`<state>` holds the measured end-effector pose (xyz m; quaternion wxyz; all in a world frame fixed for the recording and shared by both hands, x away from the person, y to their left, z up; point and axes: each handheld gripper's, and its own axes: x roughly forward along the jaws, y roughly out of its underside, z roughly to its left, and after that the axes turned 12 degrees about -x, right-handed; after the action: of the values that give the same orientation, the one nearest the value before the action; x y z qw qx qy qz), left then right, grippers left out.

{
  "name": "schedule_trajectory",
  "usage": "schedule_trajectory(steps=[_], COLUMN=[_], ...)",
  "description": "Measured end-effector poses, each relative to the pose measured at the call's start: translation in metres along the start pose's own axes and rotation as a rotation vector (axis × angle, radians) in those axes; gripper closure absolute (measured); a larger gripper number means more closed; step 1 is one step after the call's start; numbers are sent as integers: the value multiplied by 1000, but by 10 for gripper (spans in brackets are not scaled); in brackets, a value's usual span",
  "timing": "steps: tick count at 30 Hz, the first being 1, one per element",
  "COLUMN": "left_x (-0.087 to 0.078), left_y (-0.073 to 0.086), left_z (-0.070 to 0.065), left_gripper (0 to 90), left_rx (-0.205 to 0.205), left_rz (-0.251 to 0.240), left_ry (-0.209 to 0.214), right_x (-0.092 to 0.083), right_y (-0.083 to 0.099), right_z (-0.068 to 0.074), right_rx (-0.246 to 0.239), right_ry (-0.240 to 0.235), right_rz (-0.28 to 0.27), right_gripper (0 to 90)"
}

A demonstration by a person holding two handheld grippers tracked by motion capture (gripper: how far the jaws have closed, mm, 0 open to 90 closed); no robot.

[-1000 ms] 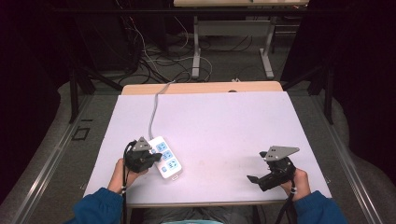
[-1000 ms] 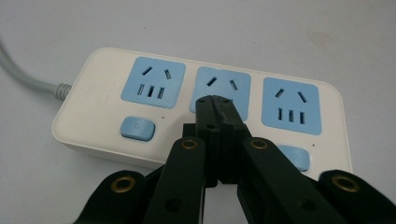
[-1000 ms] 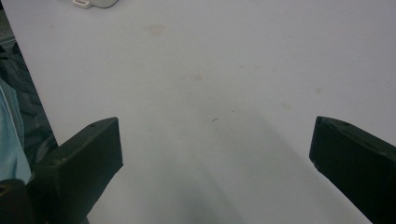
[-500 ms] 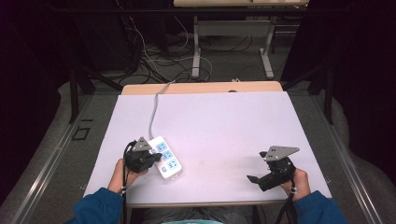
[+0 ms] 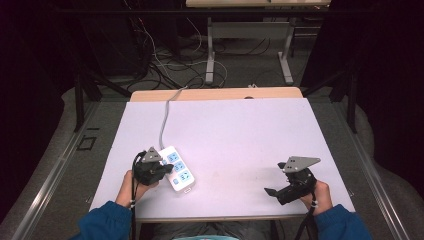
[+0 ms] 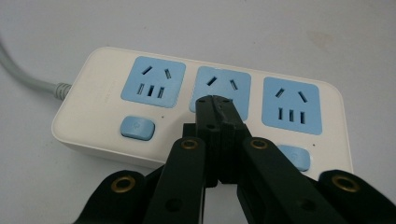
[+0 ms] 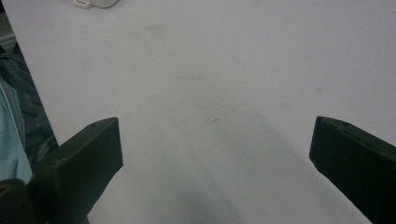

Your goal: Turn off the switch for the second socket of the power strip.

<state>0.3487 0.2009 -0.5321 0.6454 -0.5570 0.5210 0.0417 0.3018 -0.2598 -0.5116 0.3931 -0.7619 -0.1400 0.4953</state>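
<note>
A white power strip [image 5: 179, 169] with three blue sockets lies at the table's front left, its grey cable [image 5: 164, 117] running to the far edge. My left gripper [image 5: 164, 170] sits at the strip's left side. In the left gripper view its jaws are pressed together, and my left gripper [image 6: 215, 100] has its tips over the middle socket of the power strip [image 6: 107, 88]; whether they touch it is unclear. My right gripper [image 5: 273, 187] rests at the front right, apart from the strip. In the right gripper view, my right gripper [image 7: 215, 135] stands wide open over bare table.
The pale lilac table top [image 5: 240, 130] stretches between both hands. A corner of the power strip [image 7: 93, 2] peeks in at the top left of the right gripper view. The table's front edge [image 7: 28, 88] runs close beside the right gripper's left jaw. Cables lie on the floor [image 5: 170, 65] beyond the table.
</note>
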Motion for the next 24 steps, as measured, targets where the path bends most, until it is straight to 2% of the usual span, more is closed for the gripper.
schedule_trajectory(steps=[3, 4, 9, 10, 12, 19, 22, 24], left_x=[0, 0, 0, 0, 0, 0, 0, 0], left_y=[0, 0, 0, 0, 0, 0, 0, 0], left_z=[0, 0, 0, 0, 0, -1, -1, -1], left_gripper=[900, 900, 900, 900, 900, 900, 900, 900], left_rx=[0, -1, -1, -4, -5, -2, -6, -4], left_rz=[0, 0, 1, -1, -4, 0, 2, 2], left_ry=[-2, -1, -3, 0, 2, -4, -4, -5], right_x=[0, -1, -1, 0, 1, -1, -2, -1], right_y=[0, 0, 0, 0, 0, 0, 0, 0], right_z=[1, 0, 1, 1, 1, 1, 0, 1], right_rx=[15, 2, 14, 15, 11, 12, 9, 8], right_ry=[-2, -12, -13, 0, 1, 4, -9, 8], right_rz=[-1, 11, 14, -8, -9, 2, 16, 4], right_gripper=[18, 18, 18, 18, 18, 18, 18, 18])
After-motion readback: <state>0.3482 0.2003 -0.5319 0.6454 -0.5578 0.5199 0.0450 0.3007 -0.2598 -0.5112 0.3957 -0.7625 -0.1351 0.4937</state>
